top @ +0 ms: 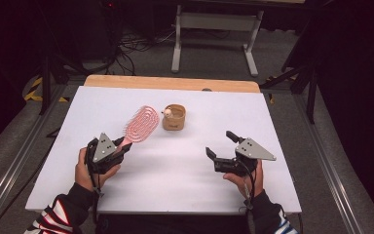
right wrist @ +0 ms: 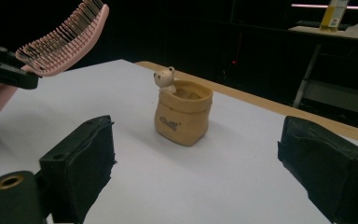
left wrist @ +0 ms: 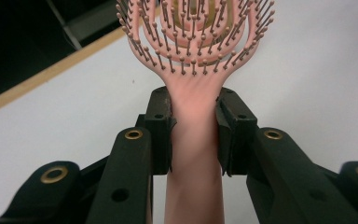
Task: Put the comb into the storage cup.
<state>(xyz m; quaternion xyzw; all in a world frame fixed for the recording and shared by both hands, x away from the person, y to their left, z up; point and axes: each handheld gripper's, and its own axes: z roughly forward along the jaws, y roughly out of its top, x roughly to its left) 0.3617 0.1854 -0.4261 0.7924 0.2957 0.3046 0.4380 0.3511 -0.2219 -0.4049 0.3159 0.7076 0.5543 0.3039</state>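
The brush (left wrist: pixel 193 140) was pink plastic, with an oval head of open, looping ribs set with ball-tipped bristles and a plain flat handle. The left hand-held gripper (left wrist: pixel 195 128) was clamped on that handle just below the head, holding the brush above the white bench (top: pixel 185 165), near a tan pot (top: pixel 174 117). The right hand-held gripper (top: pixel 219 146) stood wide apart, holding nothing.

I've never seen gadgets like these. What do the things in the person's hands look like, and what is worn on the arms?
Both tongs, left and right, are black, each topped by a grey three-cornered plate with small holes. A dark cable trails from each. Brass-ringed holes mark the jaws. The sleeves are dark with striped cuffs.
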